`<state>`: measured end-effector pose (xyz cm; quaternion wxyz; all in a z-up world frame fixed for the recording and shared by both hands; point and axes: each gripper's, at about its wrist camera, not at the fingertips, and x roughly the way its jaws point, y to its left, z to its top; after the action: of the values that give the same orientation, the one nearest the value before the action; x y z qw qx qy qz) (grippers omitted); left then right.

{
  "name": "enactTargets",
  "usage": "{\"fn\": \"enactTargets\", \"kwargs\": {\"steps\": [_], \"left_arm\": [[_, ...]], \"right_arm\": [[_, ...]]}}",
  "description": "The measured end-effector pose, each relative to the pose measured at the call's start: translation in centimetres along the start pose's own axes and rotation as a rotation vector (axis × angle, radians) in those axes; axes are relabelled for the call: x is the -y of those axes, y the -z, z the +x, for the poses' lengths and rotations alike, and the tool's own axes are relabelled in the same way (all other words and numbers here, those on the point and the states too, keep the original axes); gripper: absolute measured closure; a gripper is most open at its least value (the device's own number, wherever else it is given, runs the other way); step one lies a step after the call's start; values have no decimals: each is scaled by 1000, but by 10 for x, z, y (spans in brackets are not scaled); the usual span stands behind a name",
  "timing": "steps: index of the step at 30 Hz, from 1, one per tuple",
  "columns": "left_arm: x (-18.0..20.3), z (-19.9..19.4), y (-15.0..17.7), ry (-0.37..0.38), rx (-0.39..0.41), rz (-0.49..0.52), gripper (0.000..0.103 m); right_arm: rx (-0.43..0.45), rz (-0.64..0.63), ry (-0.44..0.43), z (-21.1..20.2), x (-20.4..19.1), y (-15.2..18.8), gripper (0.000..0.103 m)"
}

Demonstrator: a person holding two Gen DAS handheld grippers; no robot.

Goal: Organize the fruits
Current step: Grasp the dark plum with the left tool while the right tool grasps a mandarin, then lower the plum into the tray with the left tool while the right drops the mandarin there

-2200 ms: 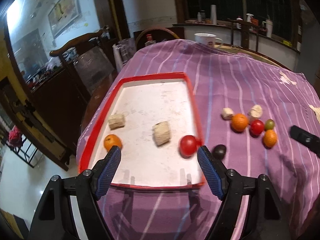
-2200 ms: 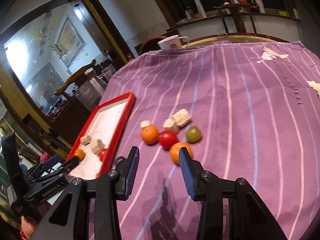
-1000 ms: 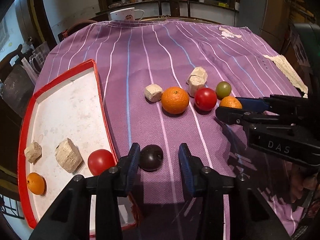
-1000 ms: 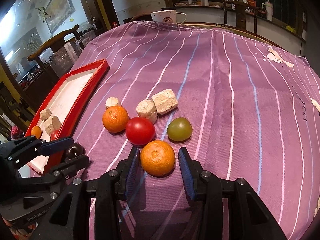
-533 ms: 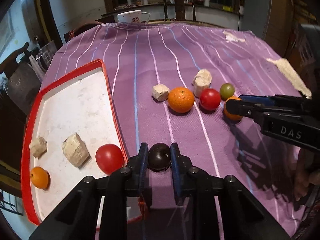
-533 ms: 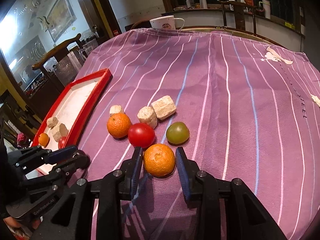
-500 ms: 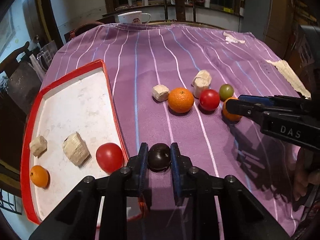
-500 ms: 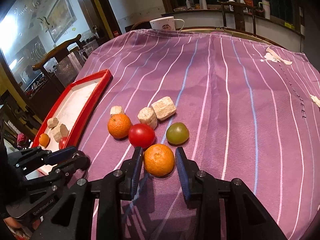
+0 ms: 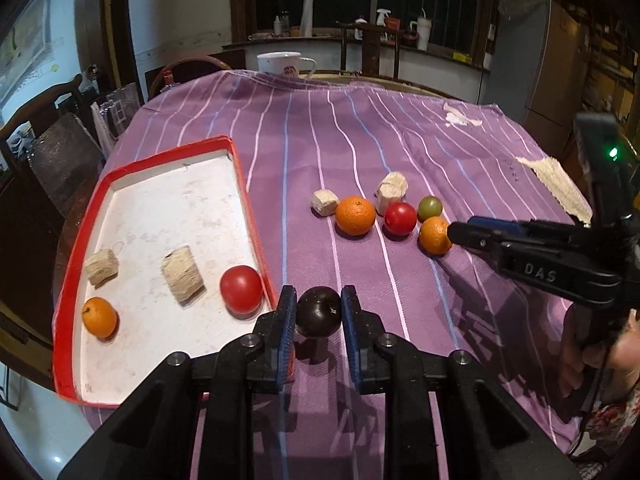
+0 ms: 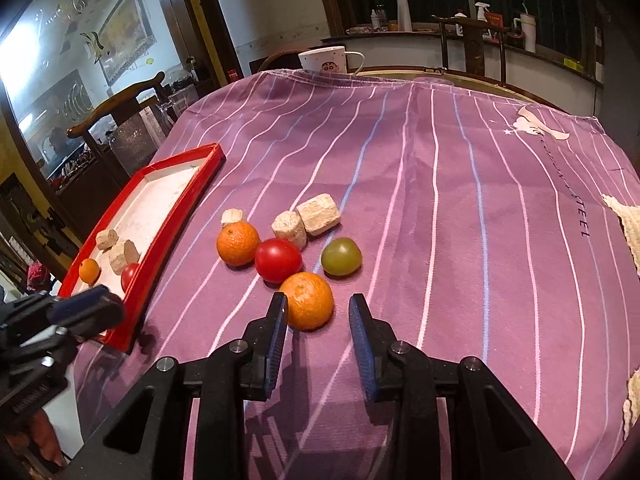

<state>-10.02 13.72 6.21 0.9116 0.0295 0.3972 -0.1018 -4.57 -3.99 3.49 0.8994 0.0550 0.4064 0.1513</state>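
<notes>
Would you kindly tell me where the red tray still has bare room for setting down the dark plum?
The far half of the red tray, beyond the beige blocks, is bare, as is the near strip below the small orange. The middle row, from that orange across to the tomato, is crowded.

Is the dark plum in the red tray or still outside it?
Outside. The dark plum is clamped in the left gripper, just right of the red tray rim and over the purple cloth.
</notes>
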Motion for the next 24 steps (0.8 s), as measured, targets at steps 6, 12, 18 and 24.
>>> {"fn": "enactTargets", "kwargs": {"steps": [6, 12, 18, 24], "left_arm": [[-11, -16, 2, -14, 36, -28, 81], [-30, -18, 8, -27, 38, -85, 81], [-43, -20, 13, -29, 45, -123, 81], [-55, -23, 16, -21, 52, -156, 81]], "right_arm": [[17, 0, -8, -6, -2, 1, 68], [-16, -23, 6, 6, -6, -3, 66], [-36, -38, 29, 22, -10, -9, 51], [-62, -65, 3, 38, -21, -10, 66]]}}
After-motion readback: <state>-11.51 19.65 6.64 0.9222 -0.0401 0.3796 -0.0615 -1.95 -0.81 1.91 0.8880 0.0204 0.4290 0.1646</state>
